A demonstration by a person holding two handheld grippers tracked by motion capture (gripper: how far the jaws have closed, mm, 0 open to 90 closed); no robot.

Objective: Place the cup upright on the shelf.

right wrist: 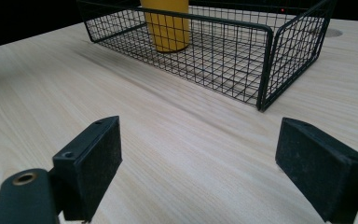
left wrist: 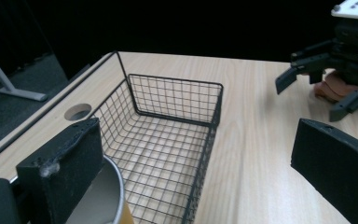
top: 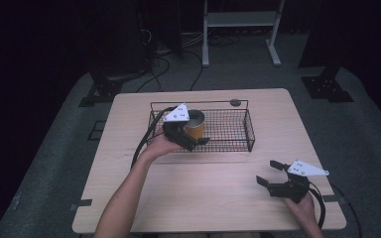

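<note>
A yellow can (top: pixel 196 126) with a metal rim stands upright in the left part of a black wire basket (top: pixel 250 131). My left gripper (top: pixel 193 141) hangs at the can's near side, over the basket's front wall, open. In the left gripper view the can's rim (left wrist: pixel 105 200) lies just inside the left jaw, with the other jaw far off to the right; the left gripper (left wrist: pixel 196 158) grips nothing. My right gripper (top: pixel 267 172) is open above the bare table at the front right. The right gripper view shows the can (right wrist: pixel 168 25) and basket (right wrist: pixel 265 60) beyond the open right gripper (right wrist: pixel 200 163).
The basket's right two thirds hold nothing. A round cable hole (top: pixel 235 102) sits in the wooden table (top: pixel 203 198) behind the basket. A white stand (top: pixel 240 29) and dark stand bases (top: pixel 327 87) are on the floor past the table.
</note>
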